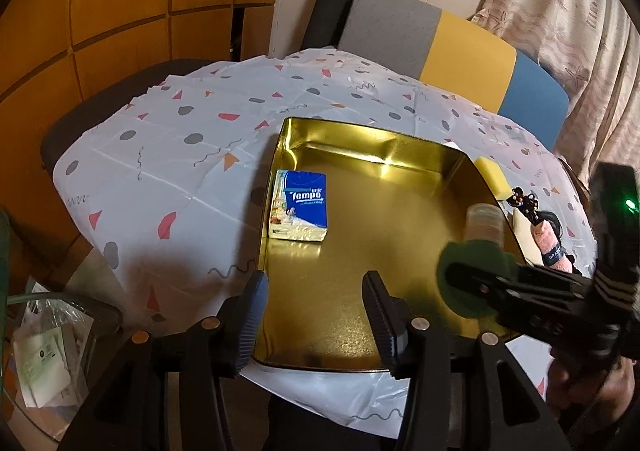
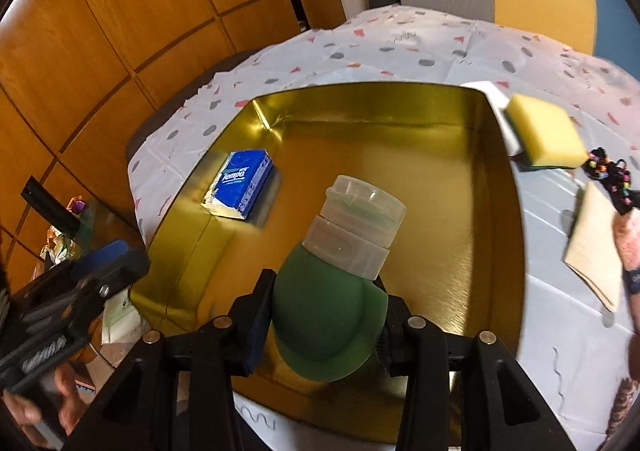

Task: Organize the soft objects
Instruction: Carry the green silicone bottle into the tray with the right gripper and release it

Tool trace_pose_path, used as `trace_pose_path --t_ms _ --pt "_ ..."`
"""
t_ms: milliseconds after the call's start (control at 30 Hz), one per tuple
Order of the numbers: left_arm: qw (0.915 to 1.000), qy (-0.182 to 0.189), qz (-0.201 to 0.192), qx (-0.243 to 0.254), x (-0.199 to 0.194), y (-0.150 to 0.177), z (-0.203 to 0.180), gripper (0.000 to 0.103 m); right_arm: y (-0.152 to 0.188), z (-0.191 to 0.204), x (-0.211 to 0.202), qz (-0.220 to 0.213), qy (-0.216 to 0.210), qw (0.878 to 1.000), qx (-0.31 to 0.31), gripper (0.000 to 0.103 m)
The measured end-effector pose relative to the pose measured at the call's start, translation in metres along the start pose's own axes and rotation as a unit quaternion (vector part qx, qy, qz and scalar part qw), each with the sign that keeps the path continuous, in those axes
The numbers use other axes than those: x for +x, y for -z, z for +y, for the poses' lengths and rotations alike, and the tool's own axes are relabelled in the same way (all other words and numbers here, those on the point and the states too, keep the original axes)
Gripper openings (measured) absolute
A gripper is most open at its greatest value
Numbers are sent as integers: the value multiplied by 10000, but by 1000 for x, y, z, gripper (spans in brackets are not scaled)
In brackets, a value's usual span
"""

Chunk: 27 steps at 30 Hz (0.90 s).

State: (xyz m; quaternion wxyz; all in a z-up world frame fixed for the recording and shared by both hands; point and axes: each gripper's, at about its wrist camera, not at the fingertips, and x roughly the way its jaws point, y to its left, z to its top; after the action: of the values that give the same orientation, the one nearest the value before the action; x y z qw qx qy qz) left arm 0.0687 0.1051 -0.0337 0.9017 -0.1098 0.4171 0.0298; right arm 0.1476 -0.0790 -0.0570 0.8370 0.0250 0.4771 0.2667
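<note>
A shiny gold tin tray (image 1: 404,139) lies on the patterned tablecloth. A blue Tempo tissue pack (image 1: 300,207) rests inside it against the left wall, also seen in the right wrist view (image 2: 242,185). My left gripper (image 1: 316,285) is open over the tray's near left corner, with nothing between its fingers. My right gripper (image 2: 326,291) is shut on a soft green squeeze bottle (image 2: 324,315) with a clear cap, held above the tray floor (image 2: 440,211). A yellow sponge (image 2: 546,131) lies just outside the tray's far right corner.
Right of the tray lie a black beaded item (image 2: 608,175), a beige cloth (image 2: 596,251) and a pink rolled thing with a dark band (image 1: 554,247). A grey, yellow and blue chair back (image 1: 460,47) stands behind the table. A glass shelf with papers (image 1: 44,359) sits low left.
</note>
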Motion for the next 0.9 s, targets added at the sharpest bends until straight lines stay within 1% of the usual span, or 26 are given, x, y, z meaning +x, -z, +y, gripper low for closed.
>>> trace_pose_path --t_ms 133,167,233,333,433,467,533,600,667,767,833,900 --pt "10000 17 53 -19 1 2 5 50 -7 3 18 127 55 9999 10 48" --pt "10000 30 64 -39 1 3 6 50 -7 3 23 176 93 9998 10 50" --pt "9998 100 118 -112 3 4 10 50 -8 3 31 258 146 9996 -22 50" --pt "9995 190 179 -160 5 4 14 50 -8 -1 31 178 254 9995 16 53" --pt "9991 293 222 -194 6 2 15 50 -8 -6 21 18 305 9995 78 74" --pt "9990 337 221 -192 6 2 14 51 -8 -8 16 -49 271 9996 109 75" --pt "9989 375 202 -189 5 2 12 60 -8 -11 7 -164 290 9994 122 75" --pt "9987 455 174 -144 3 0 8 64 -6 -14 -5 -305 314 9989 169 76" --pt "9986 510 112 -96 0 -2 3 65 -3 -18 -18 -472 354 9980 233 79" --pt "9982 603 77 -10 -2 -7 -7 66 3 -27 -37 -699 496 9957 344 80" --pt "9976 674 162 91 -1 -10 -15 66 8 -36 -49 -844 600 9936 450 80" --pt "9961 822 281 146 2 -12 -25 66 15 -45 -61 -952 769 9910 540 81"
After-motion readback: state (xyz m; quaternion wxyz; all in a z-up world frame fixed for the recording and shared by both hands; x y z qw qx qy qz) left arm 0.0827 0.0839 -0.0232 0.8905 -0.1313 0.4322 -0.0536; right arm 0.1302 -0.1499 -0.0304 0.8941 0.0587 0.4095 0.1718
